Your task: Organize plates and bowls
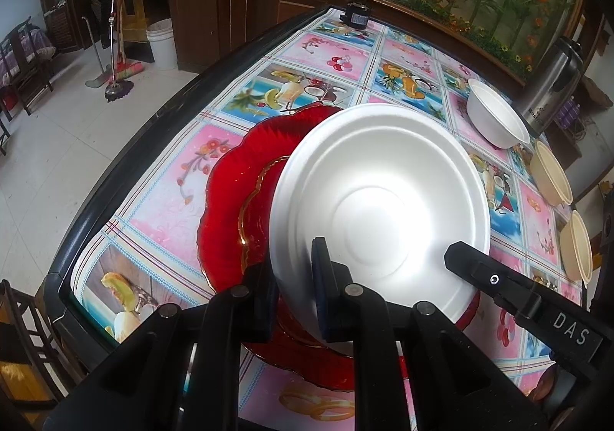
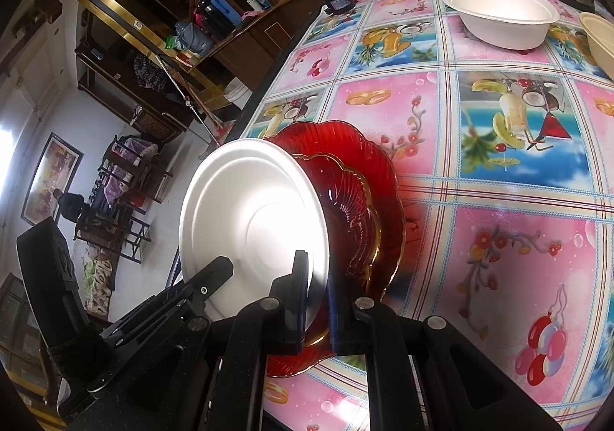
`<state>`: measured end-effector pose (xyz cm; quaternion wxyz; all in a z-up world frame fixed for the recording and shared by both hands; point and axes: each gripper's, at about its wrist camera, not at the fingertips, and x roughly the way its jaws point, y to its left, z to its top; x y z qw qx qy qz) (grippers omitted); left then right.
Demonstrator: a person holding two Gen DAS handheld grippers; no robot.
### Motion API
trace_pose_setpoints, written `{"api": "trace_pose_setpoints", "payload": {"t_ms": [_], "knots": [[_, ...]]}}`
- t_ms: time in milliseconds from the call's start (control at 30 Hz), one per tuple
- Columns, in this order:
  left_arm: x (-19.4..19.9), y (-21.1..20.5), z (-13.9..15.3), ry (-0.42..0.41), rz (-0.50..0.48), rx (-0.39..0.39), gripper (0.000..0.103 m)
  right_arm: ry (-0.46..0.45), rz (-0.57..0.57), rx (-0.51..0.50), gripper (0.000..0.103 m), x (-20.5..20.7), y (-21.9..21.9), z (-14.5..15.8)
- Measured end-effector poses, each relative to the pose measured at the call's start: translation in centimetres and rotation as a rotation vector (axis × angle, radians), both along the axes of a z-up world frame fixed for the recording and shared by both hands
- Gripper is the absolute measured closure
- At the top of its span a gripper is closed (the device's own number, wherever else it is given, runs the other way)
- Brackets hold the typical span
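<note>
Count: 1 white plate [image 1: 380, 208], 2 red glass plates, 1 white bowl [image 1: 497, 114], 2 beige bowls. The small red plate [image 2: 351, 216] w/ gold rim sits nested in the large red plate [image 1: 226, 197], which lies flat on the surface [image 1: 161, 197] near its left edge. White plate is above them, tilted, its underside facing both cams; whether its lower edge touches the red stack I can't tell.

White bowl stands upright toward the far right of the surface, well apart from the plates. Beige bowls: 1st [image 1: 550, 174] just beside the white bowl, 2nd [image 1: 577, 246] next in line at the right edge, both upright. Steel thermos [image 1: 552, 85] stands behind the white bowl. Small black box [image 1: 355, 14] at the far edge of the surface.

Left hand-held gripper [image 1: 295, 300]: jaws narrow, pinched on the white plate's rim, 1 finger behind the plate, 1 in front. Right hand-held gripper [image 2: 318, 300]: also narrow, clamped on the same plate's rim at another spot, so both hold 1 plate between them. Each shows up in the other's cam, left view: right one [image 1: 456, 254] over the plate's lower right; right view: left one [image 2: 218, 266] at the plate's lower left.
</note>
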<state>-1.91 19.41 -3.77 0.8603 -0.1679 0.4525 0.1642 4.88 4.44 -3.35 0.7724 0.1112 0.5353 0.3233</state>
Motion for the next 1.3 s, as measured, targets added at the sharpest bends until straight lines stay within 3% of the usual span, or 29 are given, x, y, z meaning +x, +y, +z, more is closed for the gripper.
{"api": "trace_pose_setpoints", "payload": {"t_ms": [400, 533, 667, 733, 800, 967, 1100, 1200, 1300], "knots": [[0.2, 0.2, -0.4, 0.021, 0.004, -0.005, 0.089, 0.003, -0.001, -0.004, 0.094, 0.0, 0.0, -0.1], [0.2, 0.2, -0.6, 0.027, 0.013, -0.017, 0.089, 0.006, 0.006, -0.006, 0.09, 0.0, 0.1, -0.2], [0.1, 0.3, -0.5, 0.025, 0.028, -0.025, 0.081, 0.009, 0.006, -0.007, 0.089, -0.1, 0.1, -0.3], [0.0, 0.4, -0.3, 0.015, 0.036, -0.036, 0.059, 0.005, 0.002, 0.0, 0.079, -0.1, 0.0, -0.1], [-0.3, 0.4, 0.2, -0.014, 0.052, -0.029, 0.05, -0.006, 0.0, 0.002, 0.069, -0.2, 0.1, 0.2], [-0.6, 0.4, 1.7, -0.074, 0.073, -0.028, 0.048, -0.029, -0.014, 0.02, 0.058, -0.4, -0.6, 1.1], [-0.2, -0.1, 2.7, -0.112, 0.079, -0.029, 0.03, -0.028, -0.041, 0.058, 0.055, -0.2, -2.0, 1.9], [0.8, -1.2, 3.1, -0.113, 0.045, -0.034, 0.029, -0.029, -0.072, 0.098, 0.036, 0.1, -3.7, 2.4], [2.2, -3.0, 3.2, -0.091, -0.011, -0.048, 0.029, -0.016, -0.112, 0.129, 0.032, 0.2, -6.1, 2.6]]}}
